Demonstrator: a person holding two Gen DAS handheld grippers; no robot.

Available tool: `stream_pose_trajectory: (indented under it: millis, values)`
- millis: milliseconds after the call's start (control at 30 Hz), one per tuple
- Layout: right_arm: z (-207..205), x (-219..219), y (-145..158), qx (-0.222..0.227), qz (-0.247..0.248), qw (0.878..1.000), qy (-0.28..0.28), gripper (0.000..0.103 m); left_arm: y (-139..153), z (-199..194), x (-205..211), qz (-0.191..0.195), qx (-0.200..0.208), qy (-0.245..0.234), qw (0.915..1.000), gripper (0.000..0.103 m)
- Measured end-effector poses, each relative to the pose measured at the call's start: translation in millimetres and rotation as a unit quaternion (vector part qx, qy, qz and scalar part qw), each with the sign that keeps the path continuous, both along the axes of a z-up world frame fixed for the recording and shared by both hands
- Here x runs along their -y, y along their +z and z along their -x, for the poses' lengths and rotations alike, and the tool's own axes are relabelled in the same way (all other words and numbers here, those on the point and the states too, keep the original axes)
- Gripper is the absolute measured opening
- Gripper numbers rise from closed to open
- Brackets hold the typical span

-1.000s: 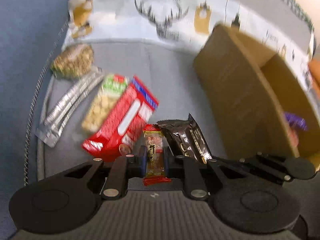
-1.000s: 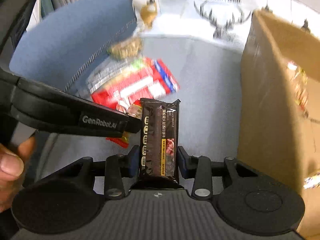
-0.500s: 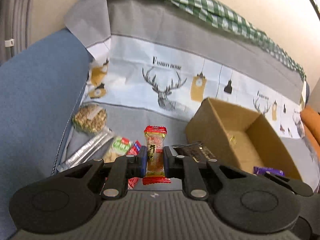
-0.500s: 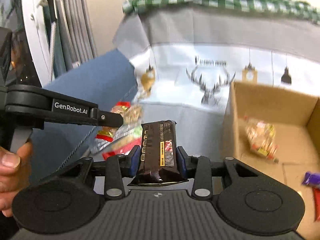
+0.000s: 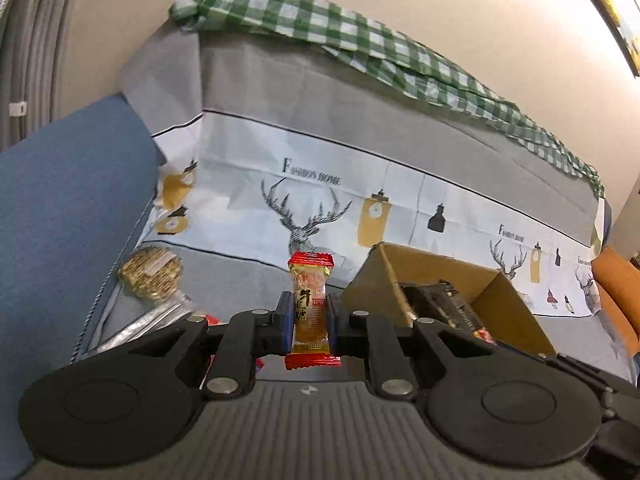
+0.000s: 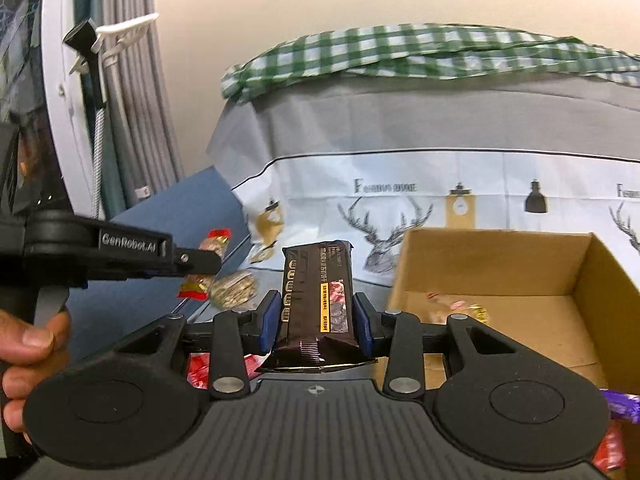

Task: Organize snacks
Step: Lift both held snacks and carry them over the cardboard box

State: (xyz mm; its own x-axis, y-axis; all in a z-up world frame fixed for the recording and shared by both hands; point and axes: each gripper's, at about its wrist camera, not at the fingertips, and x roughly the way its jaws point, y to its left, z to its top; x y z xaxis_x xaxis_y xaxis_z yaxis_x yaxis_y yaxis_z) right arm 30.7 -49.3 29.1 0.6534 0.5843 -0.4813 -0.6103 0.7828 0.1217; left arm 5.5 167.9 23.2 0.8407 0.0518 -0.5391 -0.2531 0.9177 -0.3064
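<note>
The left gripper (image 5: 307, 322) clamps a small red-and-gold wrapped candy (image 5: 311, 305); the right gripper (image 6: 316, 320) clamps a dark foil snack bar (image 6: 318, 292) beside the open brown cardboard box (image 6: 500, 258), which holds blurred, possibly wrapped, sweets.

Sofa (image 5: 360, 120) — grey backrest, centre frame, draped with deer-print cover (image 5: 304, 208); green checked cloth (image 5: 360, 40) along its top. Blue armrest (image 5: 60, 200) left. Cream wall (image 5: 440, 8) above; grey curtain (image 6: 132, 120) — upper left.
</note>
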Motion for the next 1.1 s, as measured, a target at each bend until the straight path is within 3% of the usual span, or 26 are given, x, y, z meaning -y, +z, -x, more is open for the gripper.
stream_pose_trajectory:
  millis: [433,633,1100]
  values:
    - [-32.8,71.1,6.0,0.006,-0.023,0.997,-0.071,0.04,2.2,-29.0,71.0,-0.016,0.046,-0.066,0.9966,0.018]
    - [-43.6,95.4,5.1,0.021,-0.026,0.992,-0.118,0.04,-7.7,-35.3,104.7,-0.04,0.078,-0.111,0.99,0.018]
    - [-57.3,114.4,-3.9,0.03,0.002,0.979,-0.2,0.04,-25.6,-52.9,129.9,-0.043,0.074,-0.151,0.9848,0.018]
